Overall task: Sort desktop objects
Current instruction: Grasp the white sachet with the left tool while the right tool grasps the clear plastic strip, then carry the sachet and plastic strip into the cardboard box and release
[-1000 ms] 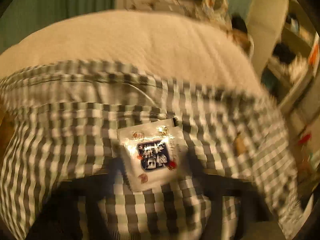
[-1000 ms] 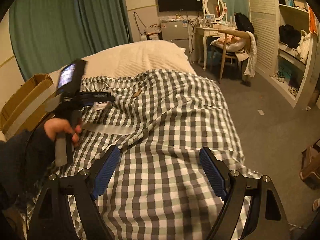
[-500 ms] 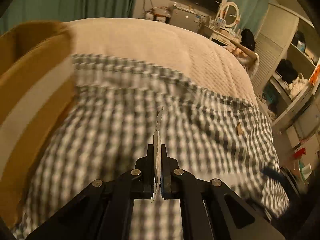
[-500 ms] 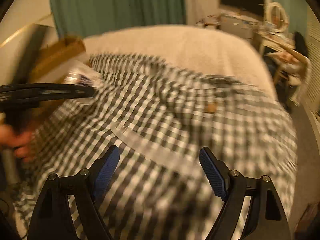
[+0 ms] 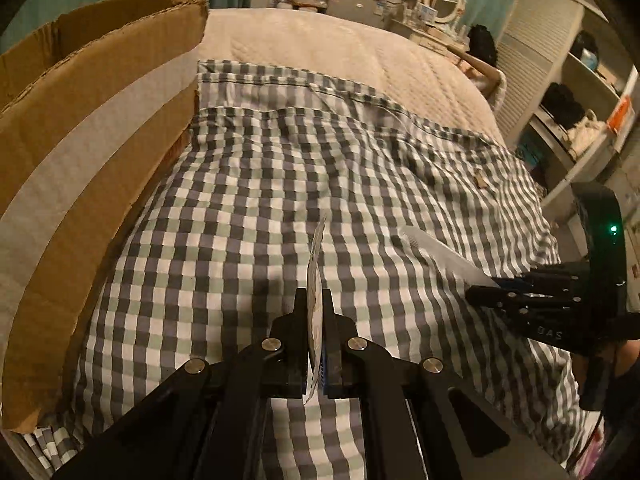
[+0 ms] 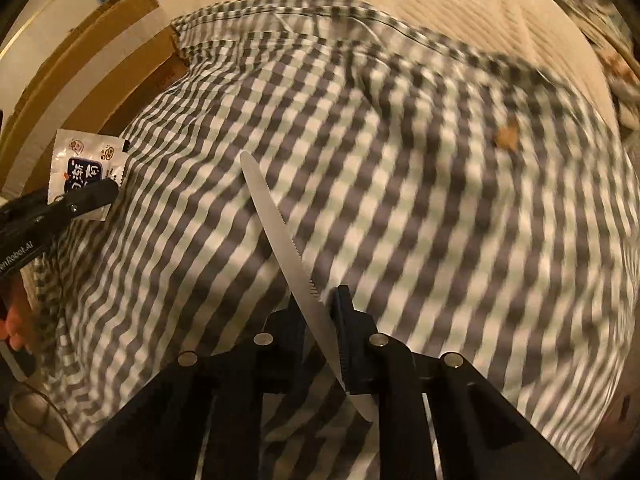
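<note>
My left gripper [image 5: 316, 320] is shut on a thin white sachet [image 5: 315, 268], seen edge-on above the checked bedspread [image 5: 248, 208]. The right wrist view shows that sachet [image 6: 86, 160] flat, with a dark blue label, pinched by the left gripper [image 6: 106, 193] close to the cardboard box [image 6: 100, 60]. My right gripper [image 6: 324, 320] is shut on a silvery serrated knife [image 6: 276, 224] whose blade points up and left over the bedspread [image 6: 440, 220]. In the left wrist view the right gripper [image 5: 486, 292] and the knife [image 5: 440, 254] are at the right.
A tall open cardboard box [image 5: 80, 128] with a pale tape band stands along the bed's left side. A small brown scrap [image 5: 480, 179] lies on the checks farther right. Beyond are a beige quilt [image 5: 340, 52], shelves and a dresser. A hand [image 6: 16, 320] grips the left tool.
The right gripper, open above the bed before, has dropped low and shut on the knife. The left gripper has carried the sachet left, alongside the box.
</note>
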Tool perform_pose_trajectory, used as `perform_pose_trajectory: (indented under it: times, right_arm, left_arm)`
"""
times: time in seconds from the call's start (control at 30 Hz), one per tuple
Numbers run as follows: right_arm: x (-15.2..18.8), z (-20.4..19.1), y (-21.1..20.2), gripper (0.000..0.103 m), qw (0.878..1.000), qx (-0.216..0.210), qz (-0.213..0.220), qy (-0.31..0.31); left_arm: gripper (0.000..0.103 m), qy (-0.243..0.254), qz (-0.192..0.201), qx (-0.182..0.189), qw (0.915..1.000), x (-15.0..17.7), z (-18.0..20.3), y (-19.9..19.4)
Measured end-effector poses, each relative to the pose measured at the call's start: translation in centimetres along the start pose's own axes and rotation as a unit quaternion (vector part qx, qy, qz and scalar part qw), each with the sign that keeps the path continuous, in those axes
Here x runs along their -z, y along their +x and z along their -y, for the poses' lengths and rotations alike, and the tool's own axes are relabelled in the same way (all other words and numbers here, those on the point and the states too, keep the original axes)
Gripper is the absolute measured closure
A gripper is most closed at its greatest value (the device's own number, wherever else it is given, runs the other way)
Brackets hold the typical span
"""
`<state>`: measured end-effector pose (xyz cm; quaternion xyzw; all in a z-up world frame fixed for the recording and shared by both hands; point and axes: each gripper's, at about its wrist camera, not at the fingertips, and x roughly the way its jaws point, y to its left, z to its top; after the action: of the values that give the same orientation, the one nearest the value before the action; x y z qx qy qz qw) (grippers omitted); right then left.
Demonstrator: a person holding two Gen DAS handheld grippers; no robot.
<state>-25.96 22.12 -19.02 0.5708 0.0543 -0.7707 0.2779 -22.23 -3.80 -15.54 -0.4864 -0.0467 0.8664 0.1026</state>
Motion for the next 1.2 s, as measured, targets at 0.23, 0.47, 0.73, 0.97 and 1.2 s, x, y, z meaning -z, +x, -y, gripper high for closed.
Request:
perform_pose_trajectory:
  times: [0.23,0.47,0.73,0.97,1.2]
  right_arm:
    - [5.9,-0.3,-1.2,0.100,0.988,-0.072,0.023,0.133]
    - [9.4,-2.0,-4.3,0.100,0.963,-0.156,0.094,0.199]
    - [4.9,-10.1,-12.4,0.100,0.950,-0.219,0.175,0.135]
    - [-0.8,-20.4,-15.5,0.100,0.946,-0.232,0.221,0.048]
    - [-6.7,-27.0,-10.6,0.100,0.940,-0.243,0.231,0.058]
  left_arm:
    - [0.099,0.018,0.025,0.017,0.9994,0.7,-0.5,-3.4]
    - [0.099,0.029,0.058,0.022,0.9976,1.6,-1.1,-7.1]
    - [0.099,0.039,0.152,0.029,0.9872,-1.4,-1.4,-14.3]
    - [0.099,0.037,0.235,-0.015,0.9712,-5.9,-7.4,-20.9]
    - [0.099,0.010,0.215,-0.060,0.9748,-6.6,-15.0,-19.2]
